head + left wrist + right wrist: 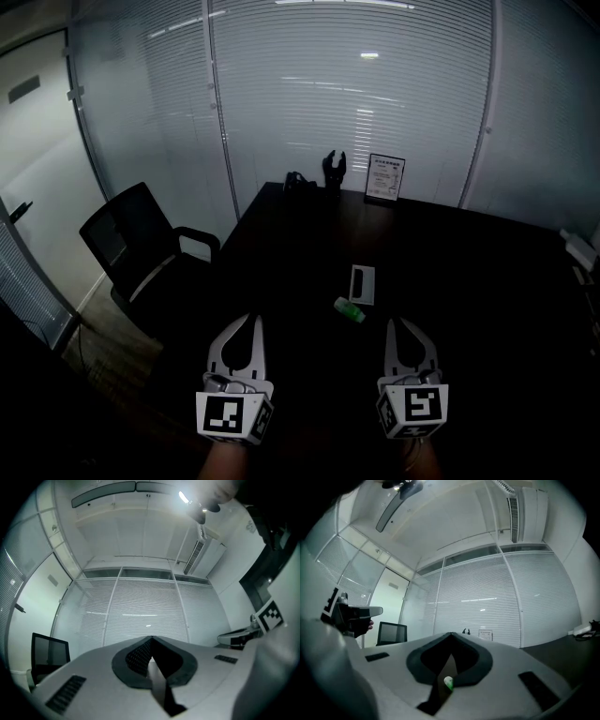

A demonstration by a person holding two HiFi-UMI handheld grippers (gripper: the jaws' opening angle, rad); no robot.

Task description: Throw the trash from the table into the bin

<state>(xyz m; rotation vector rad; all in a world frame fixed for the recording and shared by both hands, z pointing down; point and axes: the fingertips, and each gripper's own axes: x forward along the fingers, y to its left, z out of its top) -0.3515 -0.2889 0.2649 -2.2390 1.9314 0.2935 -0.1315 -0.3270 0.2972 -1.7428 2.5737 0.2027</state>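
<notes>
A small green and white piece of trash [350,309] lies on the dark table [469,281], with a flat grey-white wrapper [362,284] just behind it. My left gripper [252,322] hovers over the table's near left edge, jaws shut and empty, left of the green piece. My right gripper [398,324] is to the right of the green piece and a little nearer, also shut and empty. In the right gripper view the green piece [448,682] shows through the gap below the shut jaws [451,633]. The left gripper view has the closed tips [151,638] aimed at the blinds. No bin is in view.
A black office chair [141,246] stands at the table's left. At the far edge are a framed sign [385,178] and a black stand [335,170]. A glass wall with blinds [356,84] lies behind. A white power strip [581,249] sits at the right edge.
</notes>
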